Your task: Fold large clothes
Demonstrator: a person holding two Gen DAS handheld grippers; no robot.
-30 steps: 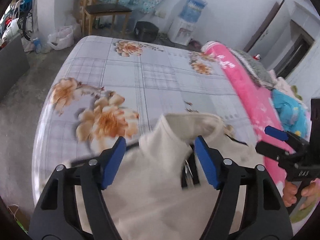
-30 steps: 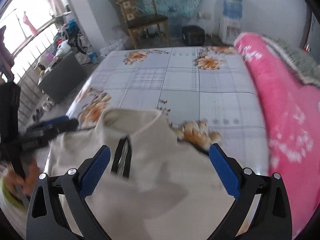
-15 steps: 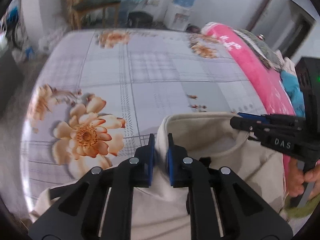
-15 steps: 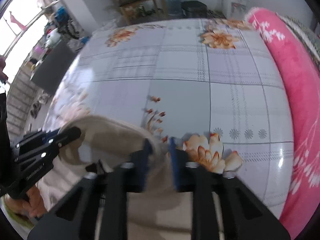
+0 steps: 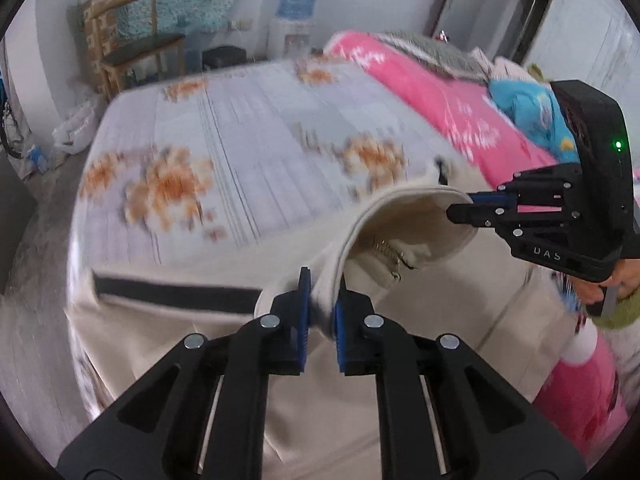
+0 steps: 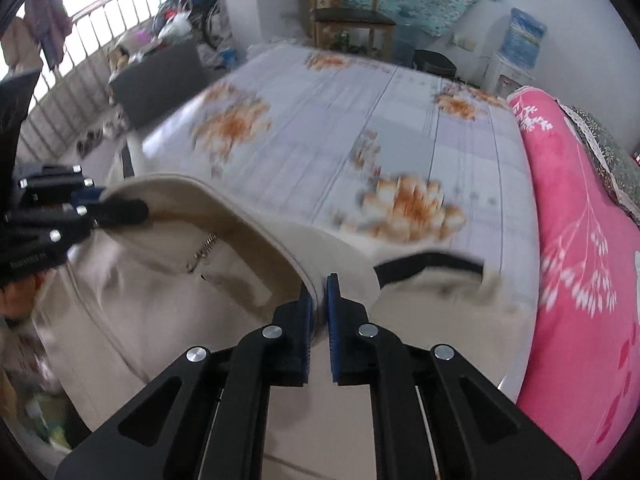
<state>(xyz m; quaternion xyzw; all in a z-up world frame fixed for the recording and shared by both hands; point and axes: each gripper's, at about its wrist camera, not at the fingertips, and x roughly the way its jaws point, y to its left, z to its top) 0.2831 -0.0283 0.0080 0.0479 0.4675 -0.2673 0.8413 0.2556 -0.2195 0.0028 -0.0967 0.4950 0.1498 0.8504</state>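
A beige zip-up jacket (image 5: 160, 344) lies at the near edge of the bed, its collar (image 5: 400, 208) lifted and stretched between both grippers. My left gripper (image 5: 324, 284) is shut on the collar's left end, with fabric pinched between its blue pads. My right gripper (image 6: 319, 292) grips the collar's right end, its jaws closing tight on the cloth. Each gripper shows in the other's view: the right gripper (image 5: 460, 206) at the right, the left gripper (image 6: 132, 208) at the left. The zipper (image 6: 204, 250) hangs open below the collar. A black band (image 5: 172, 294) runs across the shoulder.
The bed has a floral checked sheet (image 5: 260, 140). A pink blanket (image 6: 580, 220) with piled clothes runs along its right side. Beyond the bed stand a wooden chair (image 5: 132, 52), a water dispenser (image 6: 520, 48) and a dark bin (image 5: 224, 56). A railing and clutter (image 6: 120, 40) are at the left.
Both grippers went from wide open to shut on the jacket collar. They then moved apart, so the collar is now raised and stretched between them.
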